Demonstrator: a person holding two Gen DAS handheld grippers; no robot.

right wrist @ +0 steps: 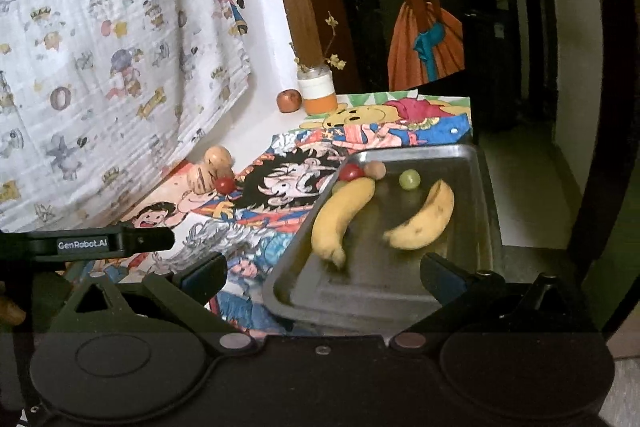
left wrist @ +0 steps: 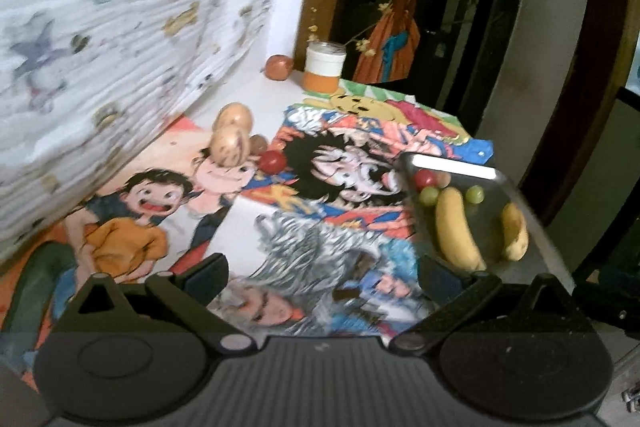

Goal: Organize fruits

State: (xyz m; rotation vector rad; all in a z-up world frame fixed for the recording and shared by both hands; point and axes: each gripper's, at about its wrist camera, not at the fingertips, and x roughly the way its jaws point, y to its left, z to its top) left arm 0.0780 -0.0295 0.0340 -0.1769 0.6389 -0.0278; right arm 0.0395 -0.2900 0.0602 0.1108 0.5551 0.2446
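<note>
A metal tray (right wrist: pixel 476 163) (left wrist: pixel 516 187) on the table's right holds two bananas (right wrist: pixel 340 215) (right wrist: pixel 424 219), a red cherry tomato (right wrist: pixel 351 171), a small brown fruit (right wrist: pixel 376 169) and green grapes (right wrist: pixel 409 179). Two tan fruits (left wrist: pixel 230 145) (left wrist: pixel 234 115), a red tomato (left wrist: pixel 273 161) and a small brown fruit (left wrist: pixel 259 143) lie on the cartoon cloth near the wall. My left gripper (left wrist: pixel 320 271) is open and empty above the cloth. My right gripper (right wrist: pixel 324 275) is open and empty over the tray's near edge.
A red-brown fruit (right wrist: pixel 289 101) and a white-orange jar (right wrist: pixel 318 93) with dried flowers stand at the back by the wall. A printed cloth (right wrist: pixel 100 47) hangs on the left. The table ends just right of the tray. The left gripper's body (right wrist: pixel 100 241) shows at left.
</note>
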